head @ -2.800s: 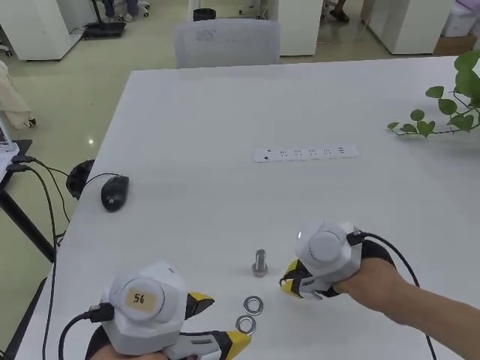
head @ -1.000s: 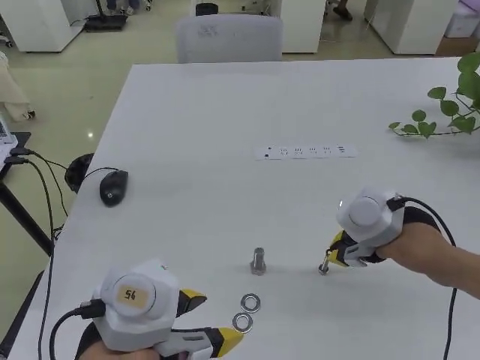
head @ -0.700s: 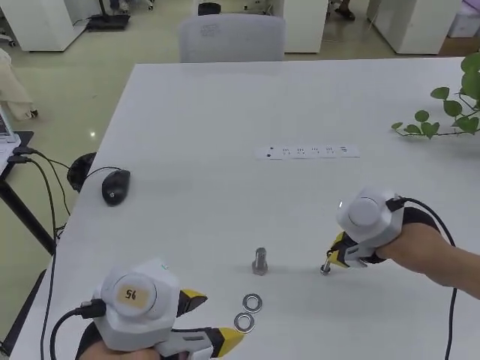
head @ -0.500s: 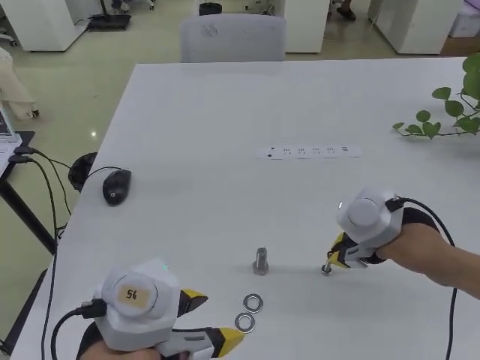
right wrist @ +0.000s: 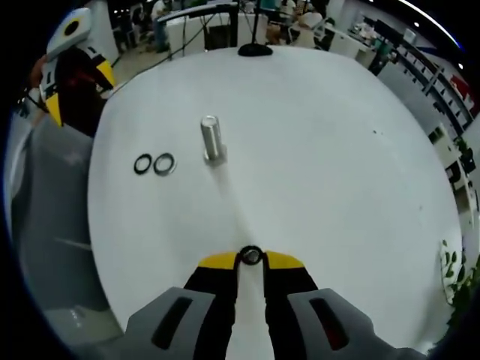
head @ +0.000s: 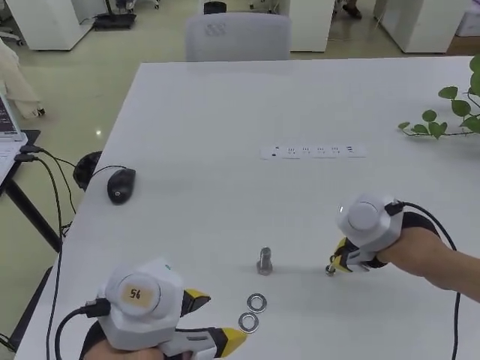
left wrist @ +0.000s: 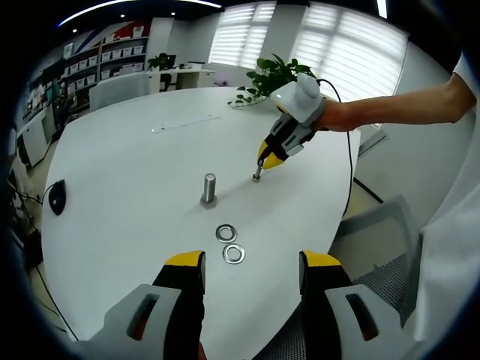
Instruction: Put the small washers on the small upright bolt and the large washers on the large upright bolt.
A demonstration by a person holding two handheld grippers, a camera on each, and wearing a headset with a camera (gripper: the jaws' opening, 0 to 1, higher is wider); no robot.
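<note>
Left gripper (head: 220, 319) hovered nearest the person with its yellow-tipped jaws well apart and nothing between them, on the near-left side of the large upright bolt (head: 264, 260). Two flat washers (head: 253, 312) lay side by side on the white table (head: 225, 135), touching or nearly so, just in front of that bolt, between it and the left gripper. To the right of the large upright bolt and apart from it, the right gripper (head: 334, 264) pointed down with its jaws pinched on the small bolt (head: 330, 269), whose lower end met the tabletop. Beyond the bolt lay a white power strip (head: 320, 151), with a black mouse (head: 121, 184) far to its left and a leafy plant (head: 450, 112) far to its right. The washers were probably thin, stiff, light steel, likely to skid on the smooth top, so a pinch across the outer rim would suit best. The small bolt looked easy to topple if let go off plumb.
</note>
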